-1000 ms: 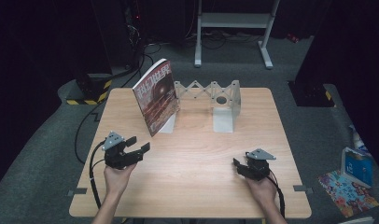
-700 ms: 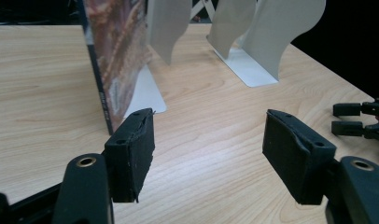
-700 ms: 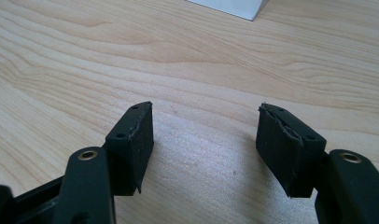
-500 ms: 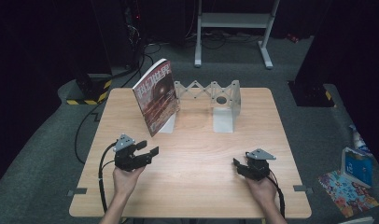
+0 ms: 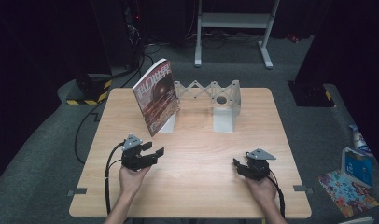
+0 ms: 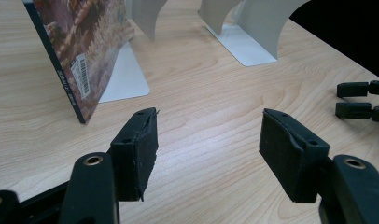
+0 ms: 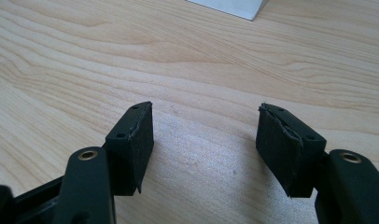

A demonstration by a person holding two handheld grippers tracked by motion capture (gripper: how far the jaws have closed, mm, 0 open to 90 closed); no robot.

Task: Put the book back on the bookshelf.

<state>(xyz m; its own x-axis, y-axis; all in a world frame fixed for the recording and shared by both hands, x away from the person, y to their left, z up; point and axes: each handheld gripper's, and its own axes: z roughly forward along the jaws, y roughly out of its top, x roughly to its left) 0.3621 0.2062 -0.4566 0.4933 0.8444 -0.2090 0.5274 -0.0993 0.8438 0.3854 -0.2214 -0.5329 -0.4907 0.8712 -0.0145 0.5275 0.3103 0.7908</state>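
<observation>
Jaws, left gripper (image 5: 156, 154): stood apart, with bare tabletop between the pads (image 6: 137, 154); they had just been closing a little, with nothing between them.
Jaws, right gripper (image 5: 238, 165): stood apart over bare wood, holding nothing.
Work item: magazine (image 5: 156, 95), standing on its lower edge at the far left of the table (image 5: 197, 186), tilted back against a white bookend (image 5: 168, 125).
Bearing from left gripper: magazine lay ahead and slightly left; in the left gripper view its near lower corner (image 6: 82, 119) sat just left of the left pad, apart from it.
Long axis: spine (image 6: 54, 70) ran upward and leaned; the cover faced the near right side of the table.
Nearer hand: left hand (image 5: 131, 179) judged clearly nearer; right hand (image 5: 262, 189) rested near the right front edge, well apart from the magazine.
Holder: white extendable rack (image 5: 222, 100) at the far centre, joined to the bookend by a zigzag lattice (image 5: 204, 88).
Holder contents: the magazine alone leaned at the left end; the right upright bore nothing.
Coming move, judged: left gripper would need to advance far-left and align its pads across the magazine's thin edge.
Risk, judged: a push on the cover could tip the magazine.
</observation>
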